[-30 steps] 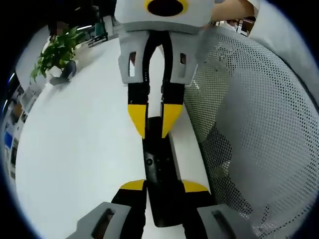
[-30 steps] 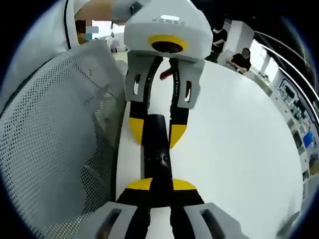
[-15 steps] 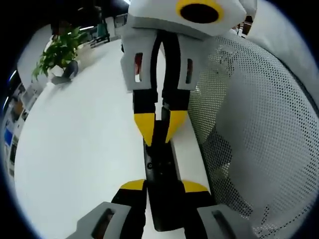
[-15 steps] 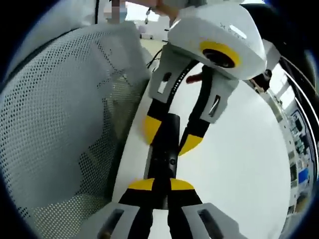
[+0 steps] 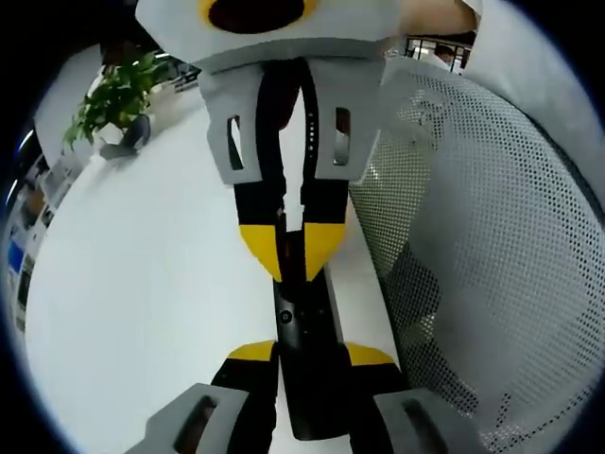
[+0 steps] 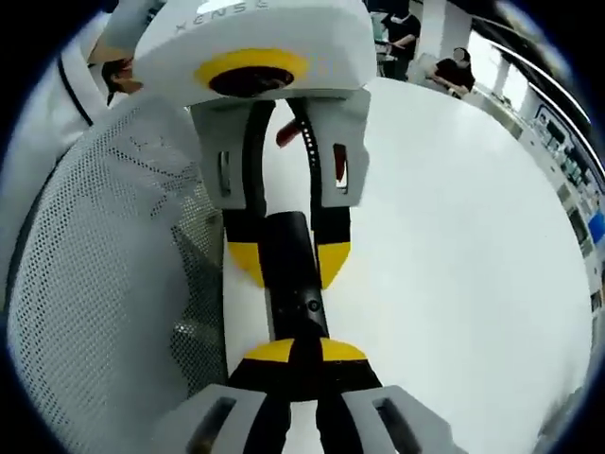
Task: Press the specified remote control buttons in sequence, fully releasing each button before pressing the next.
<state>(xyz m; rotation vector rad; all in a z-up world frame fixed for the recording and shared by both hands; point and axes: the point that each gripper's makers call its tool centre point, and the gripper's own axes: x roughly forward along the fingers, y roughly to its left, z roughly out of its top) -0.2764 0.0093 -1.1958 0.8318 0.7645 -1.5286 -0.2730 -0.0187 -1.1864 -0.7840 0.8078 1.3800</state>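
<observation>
Left gripper view: the left gripper (image 5: 311, 355) clamps the near end of a slim black remote control (image 5: 304, 326) lying on a white table (image 5: 142, 284). The right gripper (image 5: 291, 253), tips almost together, seems to be pressing a button; next it should lift fully clear.

Right gripper view: the right gripper (image 6: 304, 351), nearly closed and holding nothing, sits on the remote control (image 6: 293, 274), beside a white mesh chair back (image 6: 95, 312).

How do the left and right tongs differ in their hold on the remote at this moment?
The left tongs clamp the black remote from both sides, tips apart by its width. The right tongs have their tips nearly together over the remote's top face. In the right gripper view, the left tongs straddle the remote's far end. Both have yellow tips and meet over the white table.
</observation>
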